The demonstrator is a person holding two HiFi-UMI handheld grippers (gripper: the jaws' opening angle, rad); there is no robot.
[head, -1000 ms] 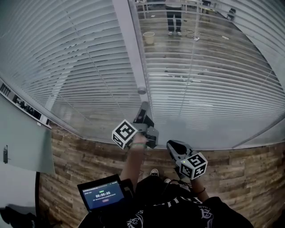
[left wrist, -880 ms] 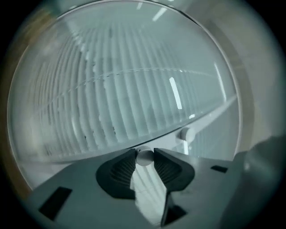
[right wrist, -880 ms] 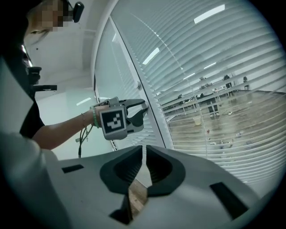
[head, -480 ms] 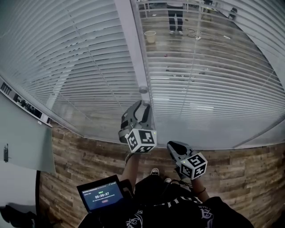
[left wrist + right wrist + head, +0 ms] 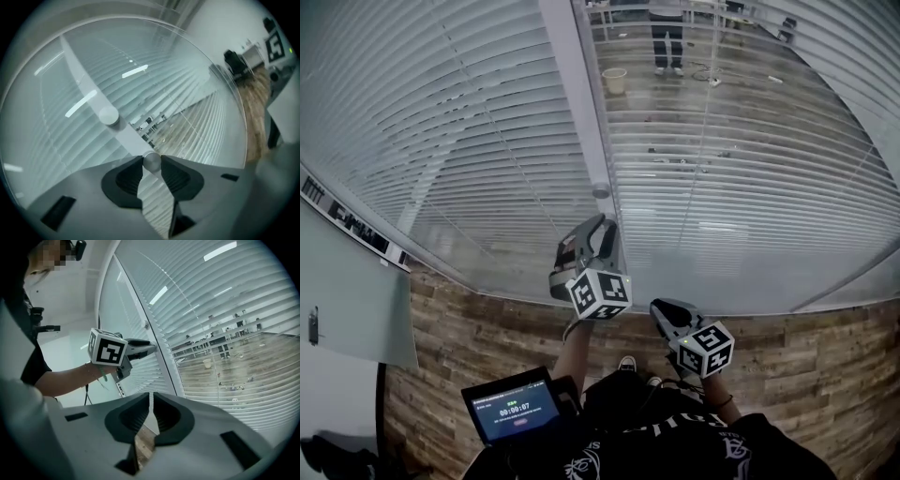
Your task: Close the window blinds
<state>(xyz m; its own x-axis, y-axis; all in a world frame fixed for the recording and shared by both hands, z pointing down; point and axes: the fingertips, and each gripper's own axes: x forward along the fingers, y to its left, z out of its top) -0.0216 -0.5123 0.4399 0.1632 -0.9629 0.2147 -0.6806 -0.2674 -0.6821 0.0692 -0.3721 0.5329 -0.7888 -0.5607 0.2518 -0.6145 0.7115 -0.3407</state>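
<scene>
In the head view the left gripper (image 5: 601, 225) reaches toward twelve o'clock at the white post (image 5: 572, 84) between two panes of slatted blinds (image 5: 478, 141), with the right gripper (image 5: 664, 309) at its five o'clock. In the left gripper view the jaws have just been closing and now pinch a round knob (image 5: 151, 161) on that post, and a second knob (image 5: 108, 115) sits at ten o'clock. In the right gripper view the jaws are nearly together on nothing, and the blinds fill twelve to three o'clock.

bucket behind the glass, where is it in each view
Head view: bucket near the top edge, just right of the frame post.
Left gripper view: cannot be made out.
Right gripper view: right of centre, seen through the blinds.
Shared landmark: the frame post between the panes.
</scene>
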